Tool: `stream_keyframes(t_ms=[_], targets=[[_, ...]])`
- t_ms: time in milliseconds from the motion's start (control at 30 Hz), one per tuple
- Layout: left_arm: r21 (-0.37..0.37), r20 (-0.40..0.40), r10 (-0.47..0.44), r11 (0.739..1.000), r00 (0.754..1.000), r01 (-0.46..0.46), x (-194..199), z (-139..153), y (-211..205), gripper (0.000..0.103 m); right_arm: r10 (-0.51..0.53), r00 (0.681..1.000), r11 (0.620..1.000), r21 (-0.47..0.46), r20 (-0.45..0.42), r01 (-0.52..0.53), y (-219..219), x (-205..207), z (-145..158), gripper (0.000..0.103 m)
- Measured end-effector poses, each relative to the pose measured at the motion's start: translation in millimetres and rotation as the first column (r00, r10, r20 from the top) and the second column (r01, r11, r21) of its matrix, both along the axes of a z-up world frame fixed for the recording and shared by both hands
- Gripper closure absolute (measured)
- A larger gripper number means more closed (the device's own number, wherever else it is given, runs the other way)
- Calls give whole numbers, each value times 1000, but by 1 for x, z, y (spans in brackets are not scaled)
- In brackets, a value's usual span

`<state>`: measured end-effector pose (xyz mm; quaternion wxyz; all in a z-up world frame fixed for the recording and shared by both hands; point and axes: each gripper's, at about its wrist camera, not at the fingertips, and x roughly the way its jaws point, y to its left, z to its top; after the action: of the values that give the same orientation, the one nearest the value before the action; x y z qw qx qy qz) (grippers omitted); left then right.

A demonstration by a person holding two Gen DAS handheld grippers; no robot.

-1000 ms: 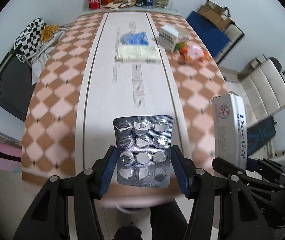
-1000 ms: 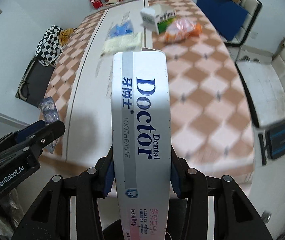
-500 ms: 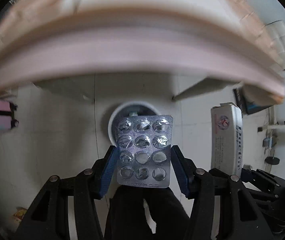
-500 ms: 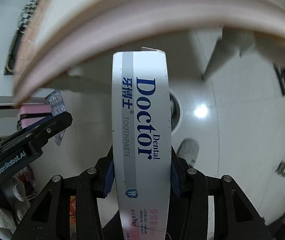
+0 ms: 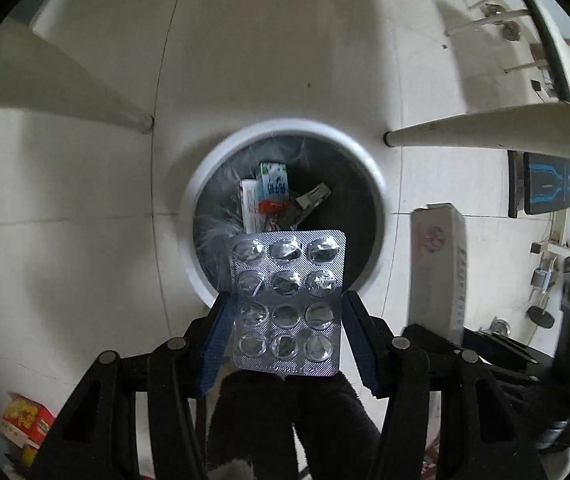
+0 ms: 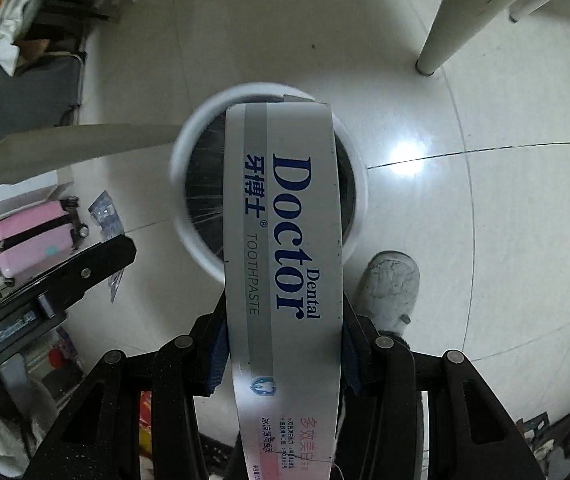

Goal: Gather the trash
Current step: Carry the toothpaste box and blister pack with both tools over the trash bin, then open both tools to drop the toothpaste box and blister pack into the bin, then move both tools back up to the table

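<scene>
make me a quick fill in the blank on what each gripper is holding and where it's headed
1. The left gripper is shut on a silver ____ with foil pockets in rows.
2. The box in the right gripper is printed with "Doctor Dental ____".
3. Both items hang above a round white ____ lined with a dark bag.
4. A grey ____ stands on the floor tiles right of the toothpaste box.

Missing words: blister pack; toothpaste; trash bin; shoe
</scene>
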<state>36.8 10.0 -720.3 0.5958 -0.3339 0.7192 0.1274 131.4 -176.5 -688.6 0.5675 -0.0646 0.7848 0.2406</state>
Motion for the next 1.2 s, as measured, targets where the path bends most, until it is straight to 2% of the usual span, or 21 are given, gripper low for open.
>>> stream_keyframes(t_ms=[67, 100, 267, 300, 333, 400, 467, 567, 633, 867, 1200], targets=[[-8, -16, 9, 1000, 1000, -9, -7, -10, 1, 50, 2, 999, 1000, -13, -32, -2, 8, 4, -24, 55], [-18, -17, 20, 1000, 1000, -21, -8, -14, 2, 45, 6, 999, 1000, -13, -40, -7, 11, 5, -31, 55], [-21, -17, 55, 998, 998, -56, -22, -8, 9, 13, 6, 996, 1000, -20, -84, -7, 27, 15, -54, 53], [3, -27, 49, 999, 998, -49, -26, -3, 10, 5, 2, 997, 1000, -29, -77, -4, 29, 16, -53, 43], [27, -29, 45, 999, 999, -45, -29, 1, 12, 4, 0, 998, 1000, -31, -70, -3, 29, 17, -50, 28], [79, -36, 33, 996, 999, -30, -35, 13, 14, 4, -1, 999, 1000, -19, -45, 0, 29, 17, -43, 11], [130, -22, 26, 991, 999, -23, -42, 24, 16, 4, 15, 1000, 1000, -22, 2, -15, 31, 16, -35, 8], [219, -9, 22, 976, 1000, -19, -52, 46, 13, 4, 40, 997, 998, -49, 72, -36, 31, 16, -16, 3], [247, -6, 15, 969, 1000, -13, -57, 58, 9, 4, 52, 990, 997, -63, 127, -45, 30, 12, 2, 2], [290, 0, 6, 957, 1000, -6, -68, 112, -8, 4, 90, 967, 993, -96, 239, -68, 21, 0, 71, 2], [309, 47, 14, 951, 999, -28, -82, 208, -21, 4, 110, 951, 992, -98, 289, -85, 6, -31, 188, 2]])
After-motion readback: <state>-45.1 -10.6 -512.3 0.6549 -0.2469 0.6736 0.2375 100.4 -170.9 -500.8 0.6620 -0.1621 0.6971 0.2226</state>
